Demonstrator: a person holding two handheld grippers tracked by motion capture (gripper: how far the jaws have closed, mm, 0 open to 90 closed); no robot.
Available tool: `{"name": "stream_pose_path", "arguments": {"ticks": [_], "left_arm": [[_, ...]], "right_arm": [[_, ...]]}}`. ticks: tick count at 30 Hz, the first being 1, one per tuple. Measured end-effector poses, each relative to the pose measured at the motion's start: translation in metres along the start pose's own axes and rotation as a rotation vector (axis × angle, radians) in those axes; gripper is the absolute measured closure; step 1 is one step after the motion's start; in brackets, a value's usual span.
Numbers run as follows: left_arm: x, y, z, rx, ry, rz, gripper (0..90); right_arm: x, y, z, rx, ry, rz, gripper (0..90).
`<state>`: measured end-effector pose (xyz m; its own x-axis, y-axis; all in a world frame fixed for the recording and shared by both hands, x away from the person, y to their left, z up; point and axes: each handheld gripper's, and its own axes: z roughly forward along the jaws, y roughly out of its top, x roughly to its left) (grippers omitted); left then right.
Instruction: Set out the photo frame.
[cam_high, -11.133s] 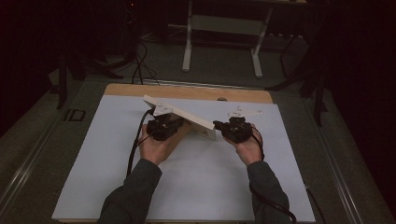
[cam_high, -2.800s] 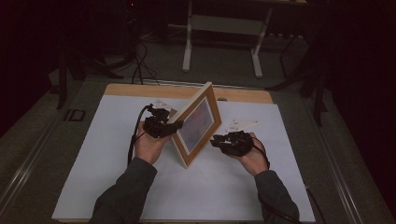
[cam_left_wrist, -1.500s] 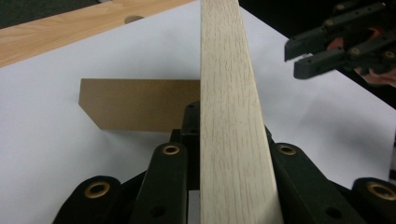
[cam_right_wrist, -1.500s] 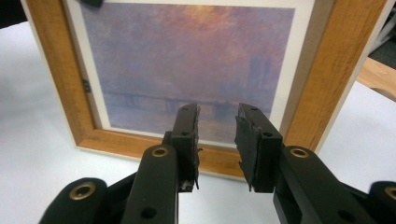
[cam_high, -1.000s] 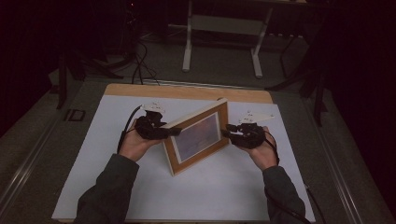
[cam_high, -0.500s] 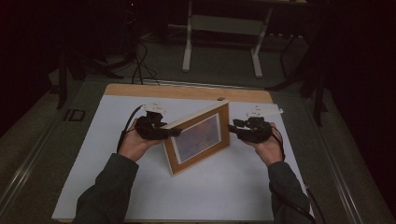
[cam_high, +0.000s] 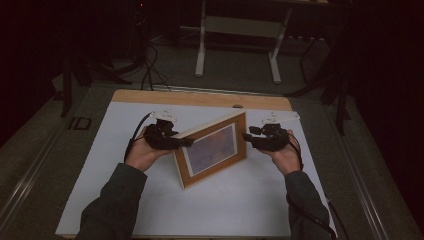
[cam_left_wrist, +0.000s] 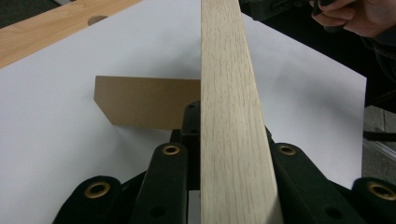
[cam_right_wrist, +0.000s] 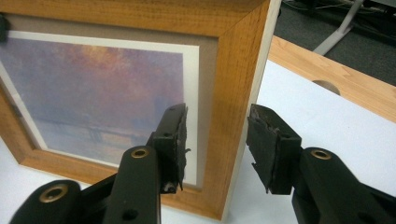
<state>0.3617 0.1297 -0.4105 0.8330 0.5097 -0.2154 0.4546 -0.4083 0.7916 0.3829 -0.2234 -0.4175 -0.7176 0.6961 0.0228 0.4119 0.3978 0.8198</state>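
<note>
Left gripper (cam_high: 186, 142) fingers grip the frame (cam_high: 212, 150) edge; right gripper (cam_right_wrist: 215, 142) fingers, just opening, straddle it untouching. No legible writing.

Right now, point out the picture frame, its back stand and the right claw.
picture frame (cam_high: 212, 150), high view, on the print behind the glass.
back stand (cam_left_wrist: 140, 102), left gripper view, on the brown flap.
right claw (cam_right_wrist: 217, 140), right gripper view, midway between fingertips.

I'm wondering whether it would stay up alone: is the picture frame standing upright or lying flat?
Upright. The picture frame stands on its lower edge on the white table, with its brown back stand swung out behind. The left gripper grips its edge.
</note>
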Motion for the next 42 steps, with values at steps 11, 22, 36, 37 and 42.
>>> {"name": "stream_pose_path", "arguments": {"ticks": [11, 22, 36, 37, 42], "left_arm": [[0.004, 0.0, 0.0, -0.002, -0.025, 0.001, 77.5], [0.005, -0.004, -0.004, -0.024, 0.038, -0.03, 58.8], [-0.007, -0.03, -0.008, -0.037, 0.078, -0.022, 52.0], [-0.008, -0.032, -0.009, -0.026, 0.077, -0.011, 53.6], [-0.009, -0.034, -0.013, -0.007, 0.061, 0.02, 64.5]], "right_arm": [[-0.001, 0.009, 0.003, 0.015, 0.016, -0.01, 52.1], [-0.005, 0.013, 0.01, 0.009, 0.03, -0.003, 49.5], [-0.013, 0.022, 0.022, 0.007, 0.063, -0.013, 42.2], [-0.013, 0.022, 0.023, 0.009, 0.067, -0.013, 41.3], [-0.013, 0.027, 0.028, 0.0, 0.089, -0.023, 37.1]]}}
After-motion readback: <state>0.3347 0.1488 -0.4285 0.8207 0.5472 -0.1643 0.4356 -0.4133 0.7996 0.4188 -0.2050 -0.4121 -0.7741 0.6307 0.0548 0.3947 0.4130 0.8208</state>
